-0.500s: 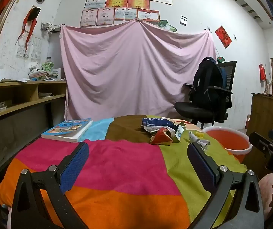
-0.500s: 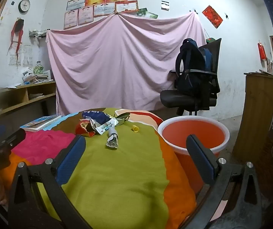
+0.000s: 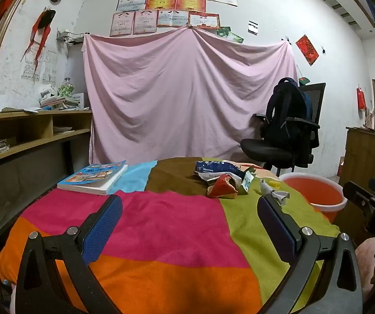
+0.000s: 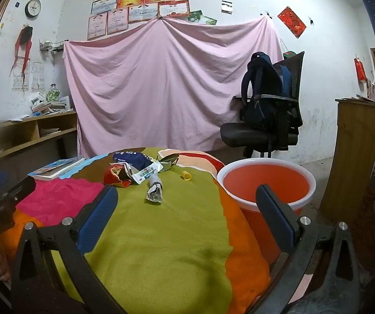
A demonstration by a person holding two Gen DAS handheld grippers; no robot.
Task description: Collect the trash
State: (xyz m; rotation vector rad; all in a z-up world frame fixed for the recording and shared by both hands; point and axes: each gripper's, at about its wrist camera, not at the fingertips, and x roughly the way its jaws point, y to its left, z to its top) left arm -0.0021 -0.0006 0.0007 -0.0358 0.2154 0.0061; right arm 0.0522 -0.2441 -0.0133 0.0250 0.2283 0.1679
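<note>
Trash (image 4: 135, 168) lies in a loose heap at the far end of the table, on the brown and green patches of the patchwork cloth (image 3: 161, 235). Going left to right in the right wrist view: a torn red wrapper (image 4: 115, 176), a blue packet (image 4: 131, 158) behind it, a white printed sachet (image 4: 145, 174), a crumpled grey scrap (image 4: 154, 192) a little nearer, a dark green wrapper (image 4: 170, 159) at the back, and a small yellow cap (image 4: 186, 175) set apart towards the table edge. An orange basin (image 4: 266, 180) with a white rim stands just beside the table on the right, below the cloth's level; it looks put there to take the litter, so pieces can probably be carried or swept straight over the edge.

Both tools hang low over the near end of the cloth, well short of the heap. The left gripper (image 3: 187, 225) has its jaws spread wide with nothing between them, and the right gripper (image 4: 187, 212) likewise stands fully apart and empty, which suits a first reach.

A book (image 3: 93, 178) rests on the far left corner, clear of the litter and not trash by the look of it. Nothing stands between the claws and the heap. Beyond the table are a pink sheet (image 3: 187, 91) on the wall and an office chair (image 4: 266, 130) carrying a backpack (image 4: 260, 91).
</note>
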